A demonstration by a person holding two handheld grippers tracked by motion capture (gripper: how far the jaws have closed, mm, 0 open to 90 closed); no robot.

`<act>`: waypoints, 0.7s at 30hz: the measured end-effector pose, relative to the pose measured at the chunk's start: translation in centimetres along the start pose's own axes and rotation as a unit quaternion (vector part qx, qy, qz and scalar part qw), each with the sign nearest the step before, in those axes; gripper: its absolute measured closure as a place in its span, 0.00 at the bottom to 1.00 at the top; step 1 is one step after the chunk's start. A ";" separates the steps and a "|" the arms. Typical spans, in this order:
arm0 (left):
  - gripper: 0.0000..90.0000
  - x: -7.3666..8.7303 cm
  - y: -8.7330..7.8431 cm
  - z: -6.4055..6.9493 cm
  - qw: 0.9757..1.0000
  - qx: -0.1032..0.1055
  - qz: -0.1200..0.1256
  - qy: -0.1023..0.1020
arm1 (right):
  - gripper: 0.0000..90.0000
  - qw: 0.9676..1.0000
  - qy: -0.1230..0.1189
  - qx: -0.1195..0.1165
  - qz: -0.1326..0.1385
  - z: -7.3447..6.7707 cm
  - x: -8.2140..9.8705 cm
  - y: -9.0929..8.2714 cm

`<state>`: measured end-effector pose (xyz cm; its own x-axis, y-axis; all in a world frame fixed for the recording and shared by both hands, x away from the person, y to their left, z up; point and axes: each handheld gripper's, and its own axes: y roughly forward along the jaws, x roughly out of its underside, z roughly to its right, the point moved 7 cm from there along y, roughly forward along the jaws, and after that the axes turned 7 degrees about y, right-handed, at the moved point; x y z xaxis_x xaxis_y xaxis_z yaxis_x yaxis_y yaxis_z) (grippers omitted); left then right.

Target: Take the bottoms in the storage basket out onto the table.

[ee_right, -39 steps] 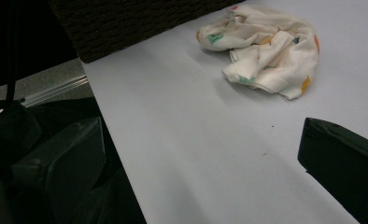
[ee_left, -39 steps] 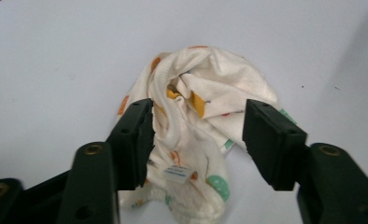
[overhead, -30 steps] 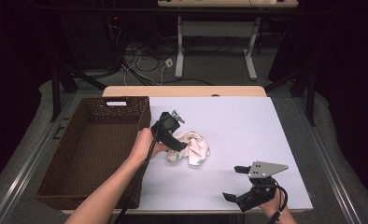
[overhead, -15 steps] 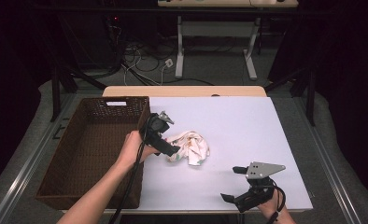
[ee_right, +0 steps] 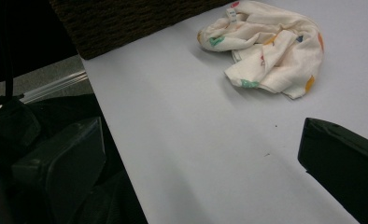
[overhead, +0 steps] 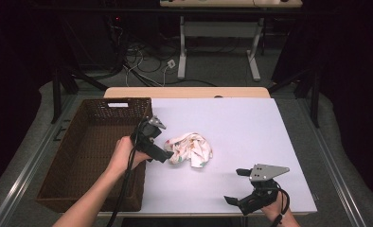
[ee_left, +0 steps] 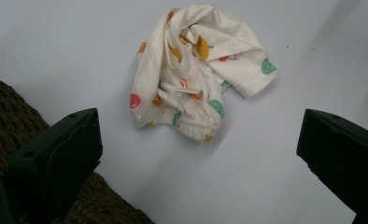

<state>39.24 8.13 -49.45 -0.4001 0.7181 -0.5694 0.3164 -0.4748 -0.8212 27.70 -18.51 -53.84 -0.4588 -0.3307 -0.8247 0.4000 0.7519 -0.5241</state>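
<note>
Crumpled spotted cloth (overhead: 190,149) lies on white table (overhead: 251,123), just ahead of left gripper (overhead: 162,150), not touching. Jaws just opened wide, nothing between; gripper pulled back toward wicker basket (overhead: 80,156) since earlier frame. Right gripper (overhead: 235,187) spread, well apart.

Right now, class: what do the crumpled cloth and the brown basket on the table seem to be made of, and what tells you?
Crumpled cloth: likely soft cotton-like knit, matt cream with coloured printed spots; it folds limply and shows stitched hems. Brown basket: seemingly woven wicker or a look-alike synthetic, dark brown and dull; its walls show ribbed, braided strands.
</note>
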 end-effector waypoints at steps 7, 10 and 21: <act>0.00 1.0 -1.0 -0.4 1.000 -0.006 0.000 -0.004 | 0.00 1.000 0.000 0.001 -0.001 0.0 0.0 0.0; 0.00 1.6 -1.4 -0.4 1.000 -0.006 -0.001 -0.007 | 0.00 1.000 0.000 0.002 -0.004 0.0 0.0 -0.1; 0.00 3.8 -2.7 -0.5 1.000 -0.014 -0.007 -0.010 | 0.00 1.000 0.001 -0.002 -0.004 0.0 0.0 0.0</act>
<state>37.31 12.38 -49.41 -0.4219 0.7134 -0.5595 0.3357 -0.4504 -0.8273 27.71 -18.49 -53.84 -0.4632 -0.3351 -0.8205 0.3938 0.7515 -0.5292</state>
